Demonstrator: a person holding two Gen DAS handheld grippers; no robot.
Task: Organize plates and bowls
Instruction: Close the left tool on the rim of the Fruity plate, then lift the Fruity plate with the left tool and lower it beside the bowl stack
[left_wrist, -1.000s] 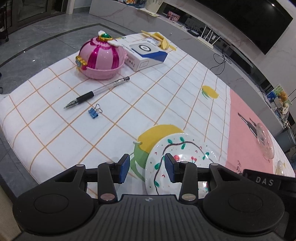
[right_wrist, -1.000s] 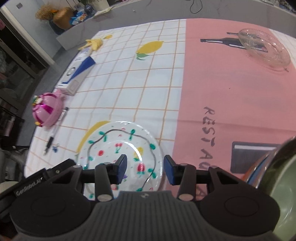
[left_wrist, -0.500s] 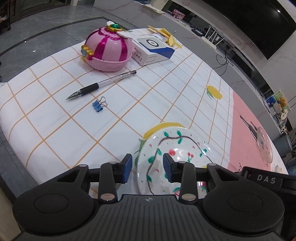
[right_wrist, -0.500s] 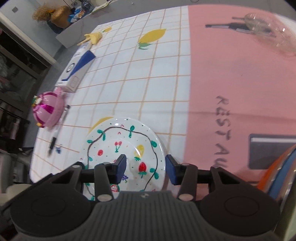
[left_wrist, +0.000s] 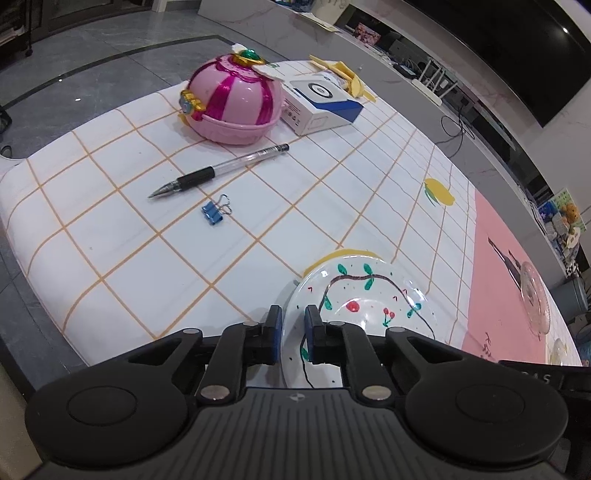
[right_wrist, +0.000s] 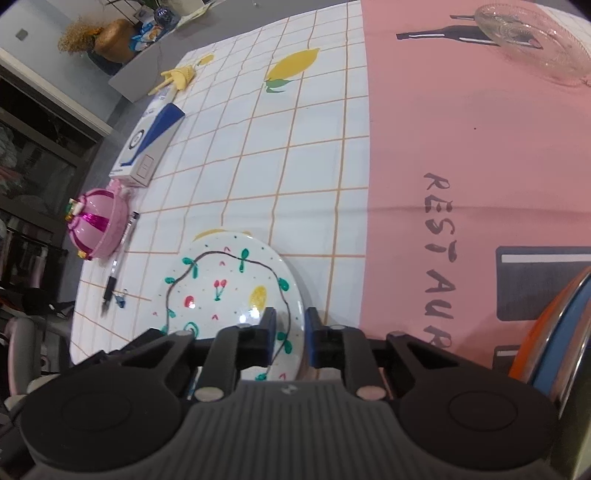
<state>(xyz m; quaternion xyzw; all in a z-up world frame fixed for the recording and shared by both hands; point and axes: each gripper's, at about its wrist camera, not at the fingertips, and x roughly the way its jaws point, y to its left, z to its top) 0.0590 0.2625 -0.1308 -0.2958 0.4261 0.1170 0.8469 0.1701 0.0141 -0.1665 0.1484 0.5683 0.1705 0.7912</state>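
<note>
A round white ceramic plate painted with cherries and green leaves (left_wrist: 364, 306) lies on the checked tablecloth (left_wrist: 155, 236). The left gripper (left_wrist: 293, 334) and right gripper (right_wrist: 290, 334) have just closed, clamping opposite rims. Only the right view shows stacked orange and blue bowls (right_wrist: 550, 332) beside the plate.

- My painted plate (left_wrist: 373, 306), white with cherries and a vine, sits between both my tongs, its rim in each.
- Clear glass dish (right_wrist: 535, 40) lies far ahead.
</note>
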